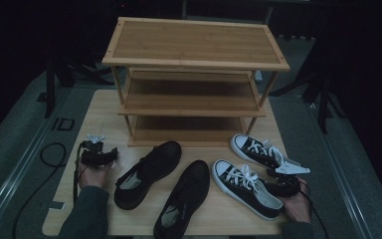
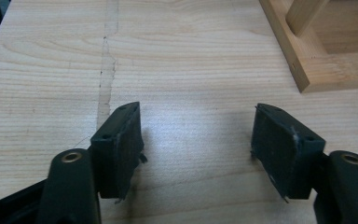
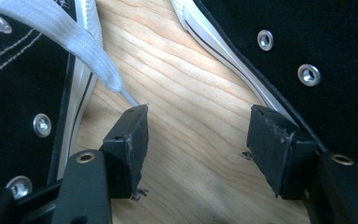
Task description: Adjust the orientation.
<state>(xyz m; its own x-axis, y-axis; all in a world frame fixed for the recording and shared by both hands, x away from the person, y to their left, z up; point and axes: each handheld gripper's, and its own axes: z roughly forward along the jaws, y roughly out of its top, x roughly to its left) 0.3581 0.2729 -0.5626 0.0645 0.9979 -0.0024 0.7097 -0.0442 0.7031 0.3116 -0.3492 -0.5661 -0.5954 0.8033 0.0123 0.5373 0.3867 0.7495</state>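
Note:
Two black-and-white canvas sneakers lie at the right of the wooden table (image 1: 99, 114), one nearer (image 1: 246, 189) and one farther back (image 1: 258, 149). Two black shoes (image 1: 149, 172) (image 1: 184, 196) lie side by side in the middle. My right gripper (image 1: 273, 174) is open, low between the two sneakers; in the right gripper view (image 3: 198, 114) bare wood lies between its jaws, a sneaker's side (image 3: 14, 93) at the left with a white lace (image 3: 65, 37), the other sneaker (image 3: 326, 42) at the right. My left gripper (image 1: 108, 155) (image 2: 196, 116) is open over bare table, holding nothing.
A three-tier bamboo shoe rack (image 1: 194, 45) stands at the back of the table, its shelves bare; its bottom corner (image 2: 326, 65) shows at the upper right of the left gripper view. Dark floor and stands surround the table. A cable (image 1: 49, 154) trails off left.

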